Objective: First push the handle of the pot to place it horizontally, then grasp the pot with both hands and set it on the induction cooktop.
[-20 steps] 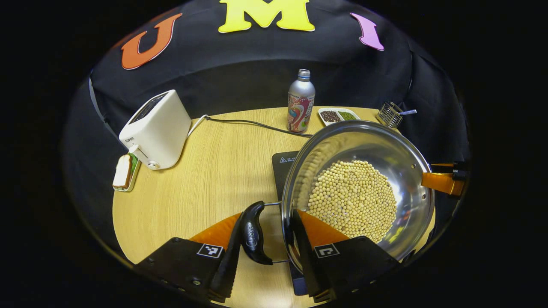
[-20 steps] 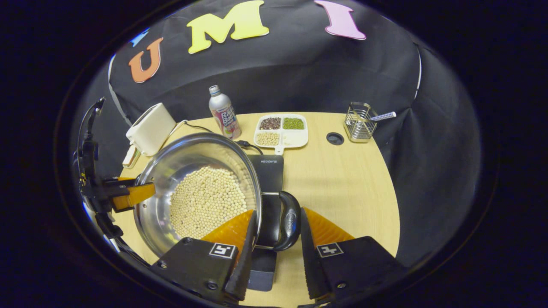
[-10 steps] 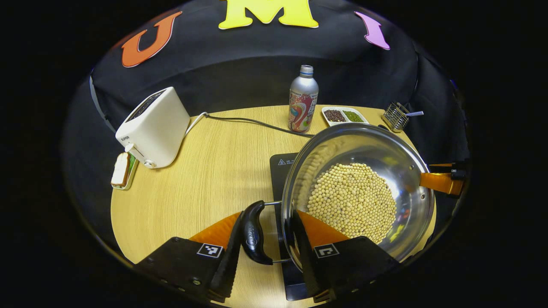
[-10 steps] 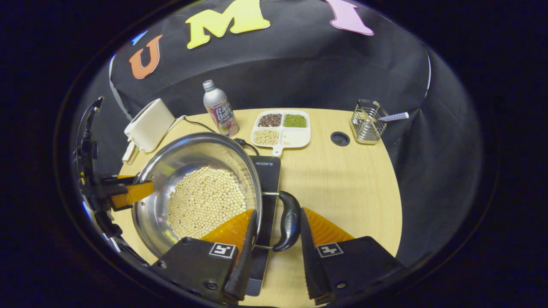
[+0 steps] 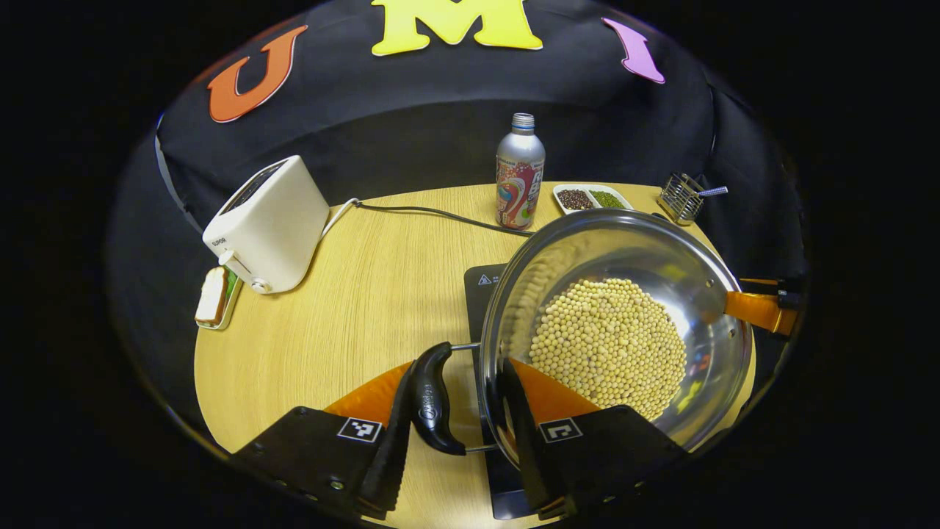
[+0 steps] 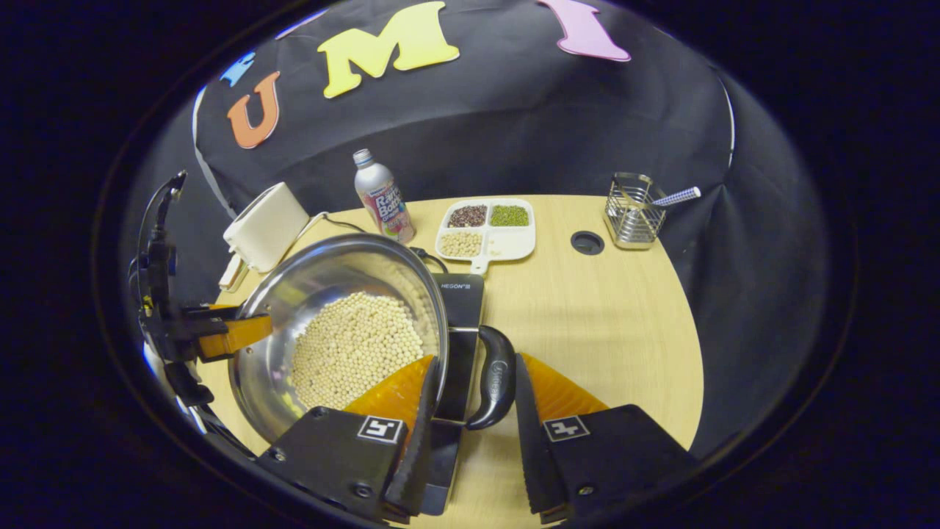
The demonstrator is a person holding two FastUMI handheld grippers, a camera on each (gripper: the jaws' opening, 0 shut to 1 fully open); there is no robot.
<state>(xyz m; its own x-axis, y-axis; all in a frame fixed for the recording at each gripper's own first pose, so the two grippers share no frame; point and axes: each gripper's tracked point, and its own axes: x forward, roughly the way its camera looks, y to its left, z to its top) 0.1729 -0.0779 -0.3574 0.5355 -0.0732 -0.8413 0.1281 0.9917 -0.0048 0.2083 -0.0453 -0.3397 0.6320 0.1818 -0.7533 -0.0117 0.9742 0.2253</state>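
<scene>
Each tool grasps a side handle of the pot (image 5: 613, 323): left tool (image 5: 452, 419) and right tool (image 6: 470, 411) are both clenched. The bean-filled pot is over the induction cooktop (image 6: 461, 297) on the bench (image 6: 587, 316).

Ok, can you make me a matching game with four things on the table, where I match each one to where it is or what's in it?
Things:
1. pot
2. toaster
3. bottle
4. wire basket

Clues:
A. stands upright near the table's far edge
B. white, with a cord running from it
C. holds a heap of pale beans
D. has a straw-like stick poking out

Right pairs: 1-C, 2-B, 3-A, 4-D
</scene>
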